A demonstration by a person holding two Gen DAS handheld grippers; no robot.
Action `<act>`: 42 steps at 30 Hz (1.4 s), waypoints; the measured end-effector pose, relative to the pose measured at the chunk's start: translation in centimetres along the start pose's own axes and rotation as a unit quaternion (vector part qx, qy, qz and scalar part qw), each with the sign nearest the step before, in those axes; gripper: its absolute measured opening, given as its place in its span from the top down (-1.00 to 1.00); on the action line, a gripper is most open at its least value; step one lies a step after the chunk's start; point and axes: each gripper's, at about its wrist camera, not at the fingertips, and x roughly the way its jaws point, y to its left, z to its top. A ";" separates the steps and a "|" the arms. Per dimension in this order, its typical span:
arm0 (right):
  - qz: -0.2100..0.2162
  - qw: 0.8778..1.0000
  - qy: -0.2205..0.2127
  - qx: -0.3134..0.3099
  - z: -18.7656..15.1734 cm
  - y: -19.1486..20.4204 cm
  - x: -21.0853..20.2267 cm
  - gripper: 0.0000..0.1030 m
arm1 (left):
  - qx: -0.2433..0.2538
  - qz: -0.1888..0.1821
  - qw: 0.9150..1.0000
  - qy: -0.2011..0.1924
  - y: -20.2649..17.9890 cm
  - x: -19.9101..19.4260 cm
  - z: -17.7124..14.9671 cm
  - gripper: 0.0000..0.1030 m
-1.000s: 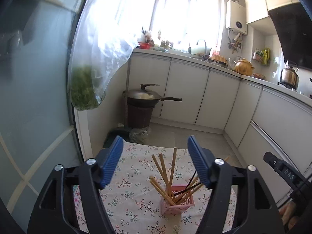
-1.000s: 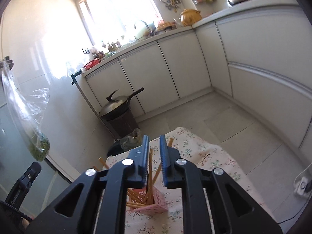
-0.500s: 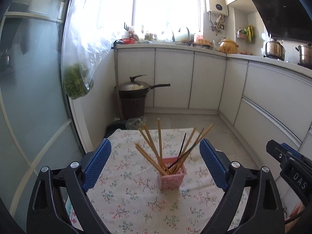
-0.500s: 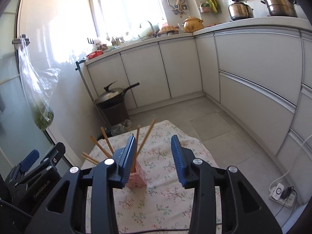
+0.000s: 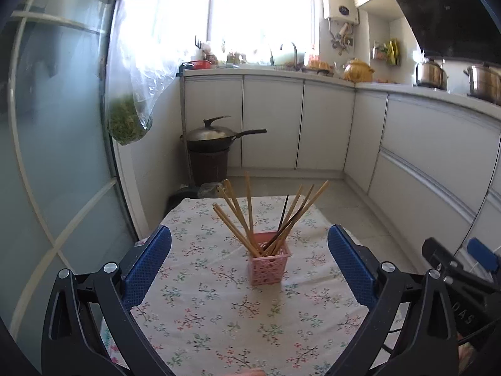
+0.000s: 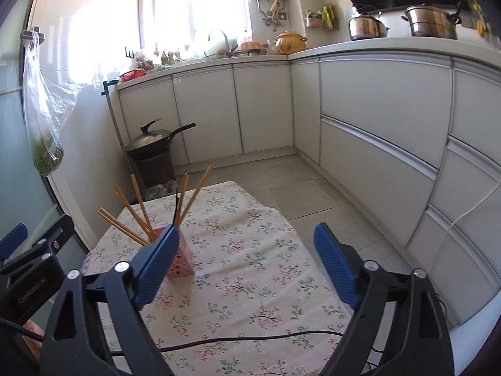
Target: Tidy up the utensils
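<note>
A small pink lattice holder [image 5: 268,263] stands upright on a worktop [image 5: 219,319] covered by a floral cloth, roughly in the middle of its far half. It holds a loose bundle of chopsticks [image 5: 250,216] that fan outward from the holder's mouth: most are pale wood, and one or two are dark. Their lower ends sit inside the holder; the tops lean left and right.

The left claw [image 5: 249,261] hangs above the near part of the worktop, its blue pads spread wide, holding nothing, the holder framed between them but farther off. The right claw [image 6: 247,264] is likewise spread wide and holds nothing; in its view the holder [image 6: 180,263] lies behind its left pad. A black cable [image 6: 250,336] crosses the cloth near the right claw.
</note>
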 end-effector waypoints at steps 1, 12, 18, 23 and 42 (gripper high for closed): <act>-0.009 1.000 -0.005 0.000 -0.3 -0.2 -0.3 -0.82 | -0.014 0.003 1.000 -0.007 0.2 -0.4 -0.2 -0.86; -0.065 0.998 -0.009 -0.006 -1.9 -1.3 -1.9 -0.88 | 0.042 0.018 0.999 0.022 -1.9 -1.0 -1.5 -0.86; -0.070 0.998 -0.006 -0.006 -1.7 -1.7 -2.1 -0.87 | 0.047 0.013 0.999 0.024 -2.3 -0.9 -1.7 -0.86; -0.066 0.998 0.002 -0.001 -1.8 -1.8 -1.7 -0.87 | 0.049 0.012 0.998 0.025 -2.4 -0.8 -1.8 -0.86; -0.059 0.998 0.012 0.012 -2.0 -2.2 -1.3 -0.87 | 0.049 0.013 0.998 0.022 -2.4 -0.9 -1.8 -0.86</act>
